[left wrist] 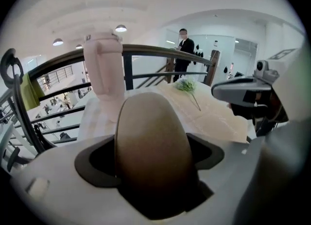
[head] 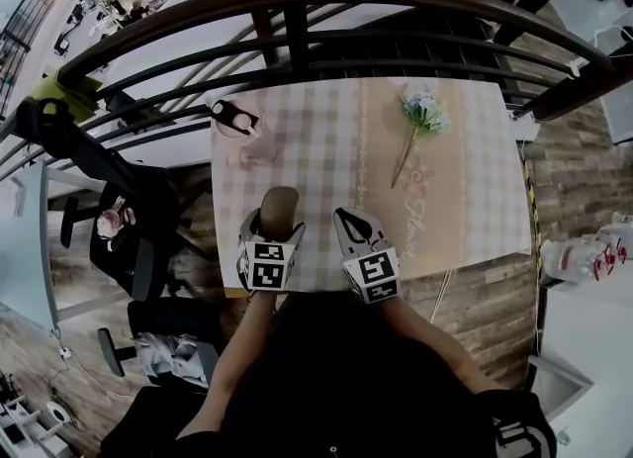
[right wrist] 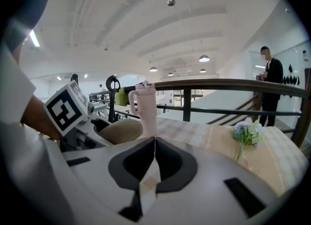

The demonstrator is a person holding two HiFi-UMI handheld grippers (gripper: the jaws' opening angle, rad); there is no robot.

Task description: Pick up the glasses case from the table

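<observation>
The glasses case [head: 278, 211] is a brown rounded oblong, held up off the checked table [head: 326, 130] in my left gripper [head: 270, 238], which is shut on it. In the left gripper view the glasses case [left wrist: 151, 146] fills the gap between the jaws and sticks out forward. My right gripper [head: 348, 224] hovers beside it at the table's near edge, shut with nothing in it. From the right gripper view, the right gripper [right wrist: 153, 144] has its jaws pressed together, and the glasses case [right wrist: 121, 130] shows at the left.
A pink tumbler [head: 240, 132] with a handle stands at the table's far left. An artificial flower [head: 419, 120] lies on a beige runner [head: 435, 189] at the right. A dark curved railing [head: 326, 1] runs behind the table. A chair [head: 129, 238] stands left.
</observation>
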